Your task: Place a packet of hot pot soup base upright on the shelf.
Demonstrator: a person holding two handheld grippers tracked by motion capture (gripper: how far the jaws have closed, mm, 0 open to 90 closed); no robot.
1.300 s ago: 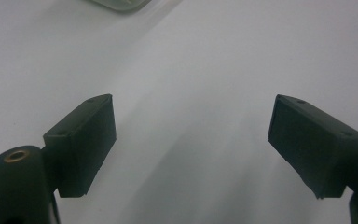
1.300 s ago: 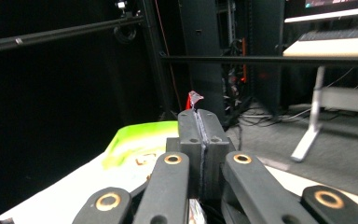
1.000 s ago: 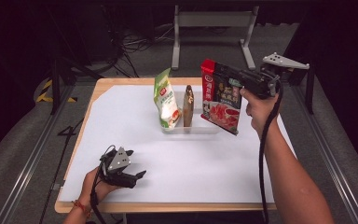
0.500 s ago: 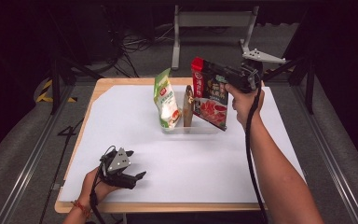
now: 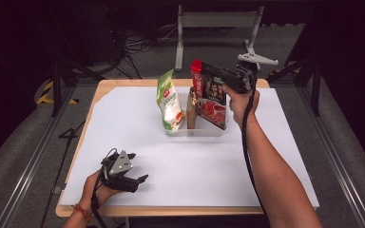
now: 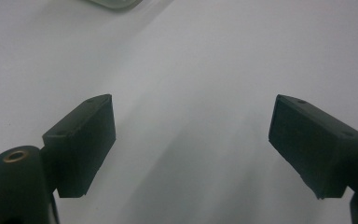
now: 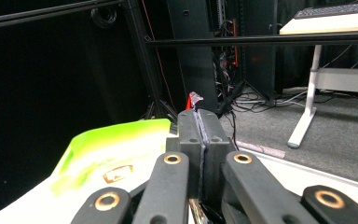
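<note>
Red snack pouch (image 5: 210, 95), light and crinkly, hangs pinched by its top seam in the clenched right gripper (image 5: 218, 76) above the clear bin (image 5: 196, 129) near the desk's far edge, while the left gripper (image 5: 133, 167) rests spread apart.

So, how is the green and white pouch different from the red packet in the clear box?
The green and white pouch stands free at the left end of the clear box, leaning a little; the red packet goes in at the right end, pinched at its top edge by the right gripper, whose jaws are shut. The pouch is light and narrower; the packet is dark red and broader. Both stand upright, on either side of a brown divider.
</note>
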